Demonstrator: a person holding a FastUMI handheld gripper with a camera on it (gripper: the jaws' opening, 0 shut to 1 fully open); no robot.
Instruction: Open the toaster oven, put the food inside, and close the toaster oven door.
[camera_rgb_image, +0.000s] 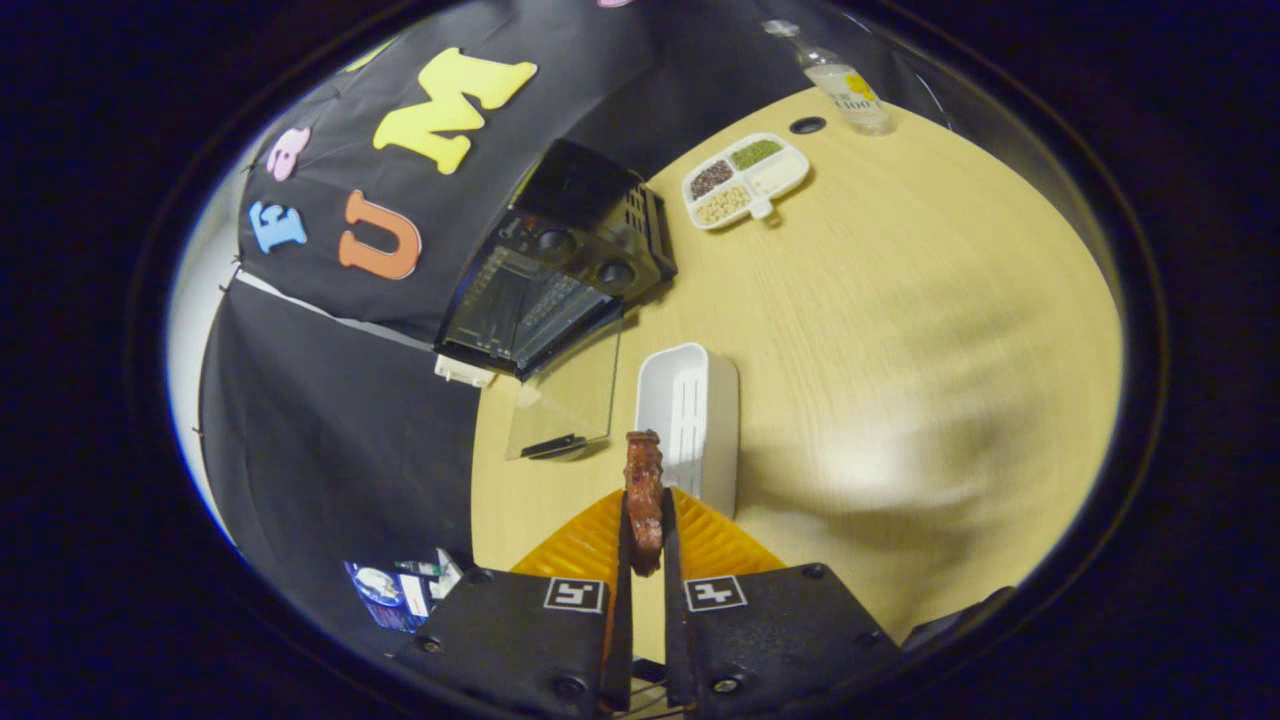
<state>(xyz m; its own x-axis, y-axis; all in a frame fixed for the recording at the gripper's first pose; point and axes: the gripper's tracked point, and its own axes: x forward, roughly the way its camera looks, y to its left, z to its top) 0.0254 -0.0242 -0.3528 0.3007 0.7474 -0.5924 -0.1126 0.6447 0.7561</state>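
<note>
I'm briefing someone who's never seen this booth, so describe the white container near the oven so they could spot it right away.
Start at the black toaster oven at the edge of the wooden table, its glass door folded down open. Just beside that door sits the white bin, beyond the gripper, whose fingers are shut on a brown piece of food. Unlike the divided tray of grains, it is tall, empty and ribbed inside.

A round, pale wooden table (900, 330) fills the scene. At its far side sits a black toaster oven (570, 265), its glass door (565, 395) folded down open onto the tabletop. Just beside the door stands an empty white rectangular bin (690, 420). Farther off lies a white divided dish (745, 180) holding four kinds of beans or grains. Beyond it, near the table's edge, stands a clear bottle (845, 85), with a small dark hole (807, 125) in the tabletop nearby.
</note>
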